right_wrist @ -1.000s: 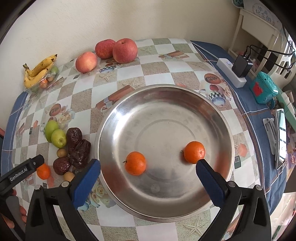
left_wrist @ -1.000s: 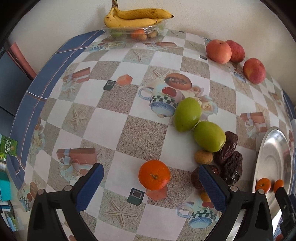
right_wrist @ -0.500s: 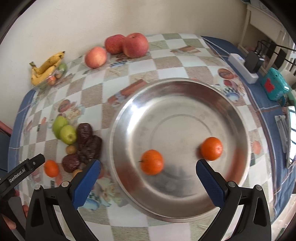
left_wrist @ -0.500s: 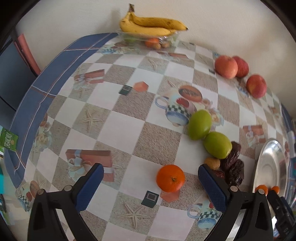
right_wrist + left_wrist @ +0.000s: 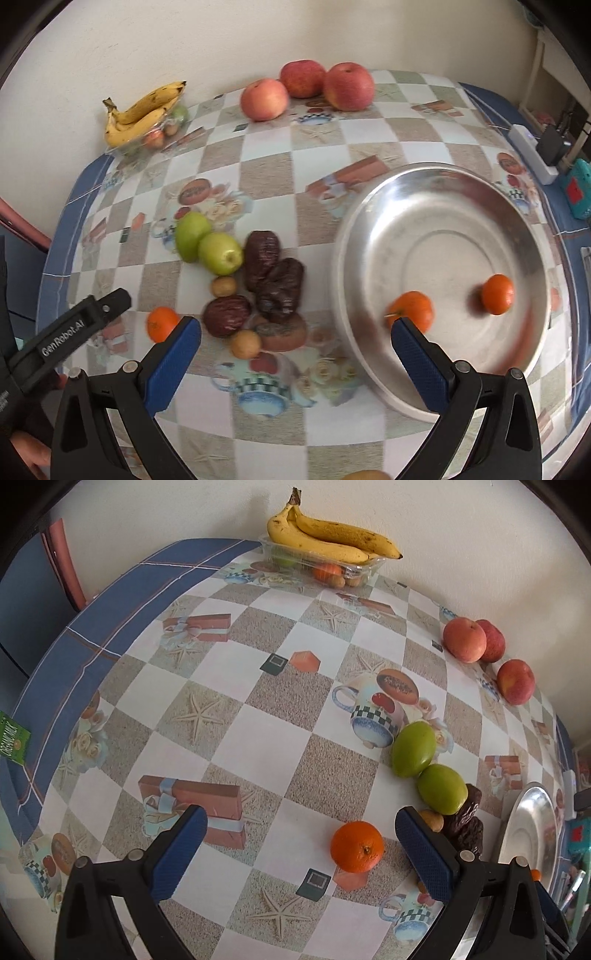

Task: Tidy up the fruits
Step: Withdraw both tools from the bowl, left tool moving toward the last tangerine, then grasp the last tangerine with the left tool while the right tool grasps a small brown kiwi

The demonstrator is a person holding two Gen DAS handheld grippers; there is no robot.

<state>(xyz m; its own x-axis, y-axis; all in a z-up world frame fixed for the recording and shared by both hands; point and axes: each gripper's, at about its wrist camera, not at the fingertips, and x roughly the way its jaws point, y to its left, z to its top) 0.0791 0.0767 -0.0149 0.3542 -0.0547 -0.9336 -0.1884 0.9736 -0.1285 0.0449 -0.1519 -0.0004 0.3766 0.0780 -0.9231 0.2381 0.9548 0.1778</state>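
Note:
A loose orange [image 5: 357, 846] lies on the patterned tablecloth, close to the right finger of my left gripper [image 5: 301, 853], which is open and empty. Beyond the orange are two green fruits [image 5: 413, 748], dark dates [image 5: 463, 823] and a small brown fruit [image 5: 433, 819]. The same cluster of dates [image 5: 275, 275] and the orange [image 5: 161, 324] show in the right wrist view. My right gripper [image 5: 295, 363] is open and empty, hovering between that cluster and the steel bowl [image 5: 373, 236], which holds two oranges [image 5: 496, 294].
Three red apples [image 5: 306, 86] sit by the far wall. Bananas [image 5: 328, 541] lie on a clear plastic tray with small fruit at the back. A white power strip [image 5: 532, 153] and teal object lie right of the bowl. The left gripper's body [image 5: 70, 332] reaches in at lower left.
The left gripper swung left, so the orange now sits near its right finger. The right gripper shifted left from over the bowl toward the date cluster.

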